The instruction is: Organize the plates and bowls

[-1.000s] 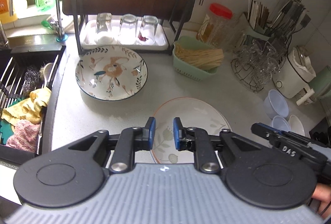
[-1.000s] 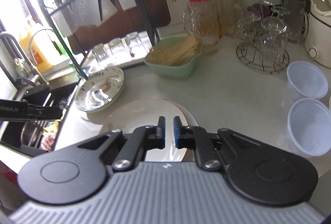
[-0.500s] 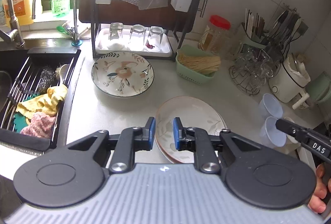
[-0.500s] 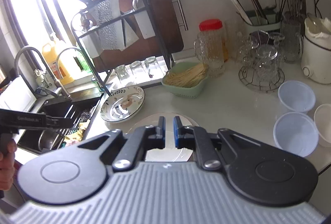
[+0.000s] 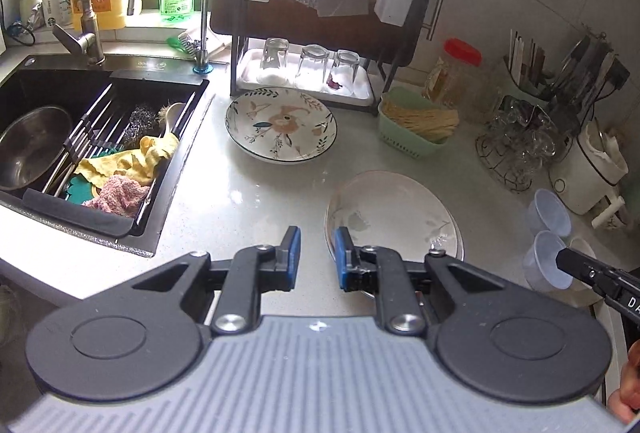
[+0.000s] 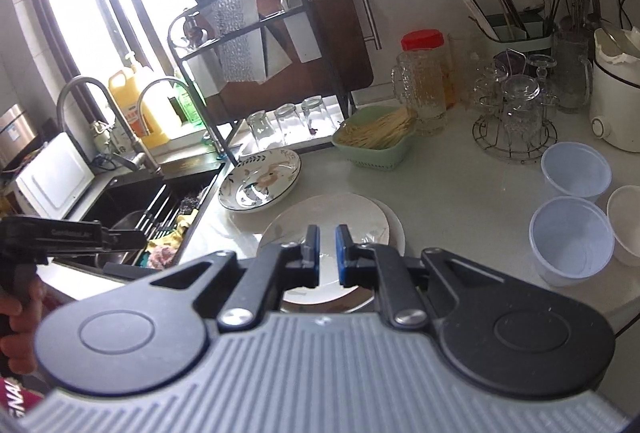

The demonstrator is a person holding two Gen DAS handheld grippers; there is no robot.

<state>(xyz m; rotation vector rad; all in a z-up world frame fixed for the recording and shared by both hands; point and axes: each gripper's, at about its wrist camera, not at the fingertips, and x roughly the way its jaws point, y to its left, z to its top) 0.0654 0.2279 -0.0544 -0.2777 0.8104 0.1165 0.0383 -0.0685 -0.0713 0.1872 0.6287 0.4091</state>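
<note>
A floral plate (image 5: 281,124) lies on the counter in front of the dish rack; it also shows in the right wrist view (image 6: 262,183). Pale plates (image 5: 394,211) are stacked nearer me, seen too in the right wrist view (image 6: 340,213). Two translucent plastic bowls (image 6: 572,233) and a white bowl (image 6: 626,223) stand at the right. My left gripper (image 5: 316,257) hovers above the counter at the stack's left edge, slightly open and empty. My right gripper (image 6: 327,249) hovers over the stack's near edge, jaws nearly closed and empty.
A black sink (image 5: 60,121) with rack and cloths lies at the left. A dish rack (image 5: 316,33) holds glasses at the back. A green basket of sticks (image 5: 416,125), a jar, a glass stand (image 5: 516,149) and a white cooker (image 5: 588,173) line the right.
Both grippers have pulled back and risen, so more of the counter and sink shows. The left jaws have opened slightly. The plates have not moved.
</note>
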